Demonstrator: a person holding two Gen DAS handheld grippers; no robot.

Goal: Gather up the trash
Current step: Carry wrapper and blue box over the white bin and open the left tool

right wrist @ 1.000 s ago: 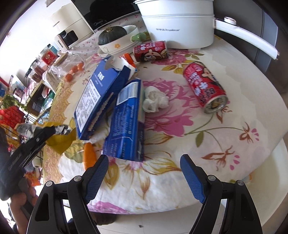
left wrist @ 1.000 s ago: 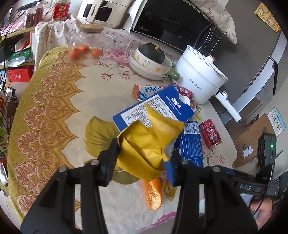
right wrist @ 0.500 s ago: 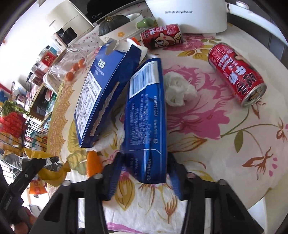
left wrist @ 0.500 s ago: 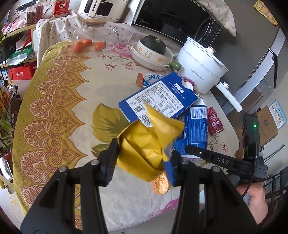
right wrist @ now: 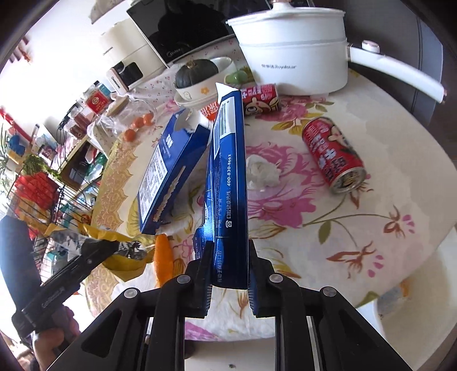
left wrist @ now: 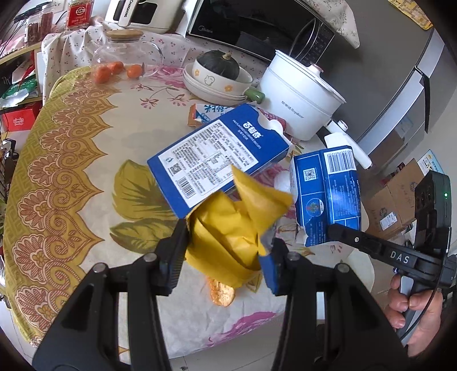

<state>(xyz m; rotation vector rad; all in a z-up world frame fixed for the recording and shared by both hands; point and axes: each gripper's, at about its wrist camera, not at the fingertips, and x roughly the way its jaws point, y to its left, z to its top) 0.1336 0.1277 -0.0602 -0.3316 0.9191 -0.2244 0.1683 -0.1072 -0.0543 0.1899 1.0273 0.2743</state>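
My left gripper is shut on a crumpled yellow wrapper, held above the table's front edge; it also shows in the right wrist view. My right gripper is shut on a narrow dark blue box and holds it tilted up off the table; the box also shows in the left wrist view. A larger blue carton lies on the floral tablecloth. A crumpled white tissue, two red cans and an orange wrapper lie on the cloth.
A white electric pot with a long handle stands at the back. Stacked bowls with a dark squash and a glass jar with small oranges sit behind. A microwave is beyond. Cardboard boxes stand on the floor right.
My right gripper closed on the narrow blue box and lifted it up on edge off the table. My left gripper kept hold of the yellow wrapper and drew back slightly.
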